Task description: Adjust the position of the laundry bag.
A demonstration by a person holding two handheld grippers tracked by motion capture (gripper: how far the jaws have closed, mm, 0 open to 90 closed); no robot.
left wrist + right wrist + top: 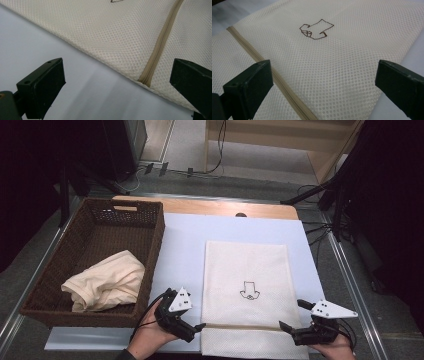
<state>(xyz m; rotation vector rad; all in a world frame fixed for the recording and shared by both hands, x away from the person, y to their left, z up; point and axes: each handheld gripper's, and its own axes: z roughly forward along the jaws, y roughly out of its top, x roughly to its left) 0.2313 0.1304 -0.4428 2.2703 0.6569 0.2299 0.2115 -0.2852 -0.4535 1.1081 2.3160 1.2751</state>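
A cream mesh laundry bag (245,265) lies flat on the pale mat (182,240), with a small shirt outline (248,290) drawn on it and a tan zipper (240,325) running across its near end. My left gripper (196,330) is open at the bag's near left edge. In the left gripper view its jaws (117,82) straddle the zipper's end (160,47) without touching it. My right gripper (294,316) is open at the bag's near right edge. In the right gripper view its jaws (322,85) hover over the mesh (332,65), with the zipper (254,53) by one jaw.
A dark wicker basket (155,245) stands at the left of the table with a crumpled cream cloth (107,280) inside. The mat ends short of the wooden table's far edge (210,206). Cables and stand legs lie on the floor beyond.
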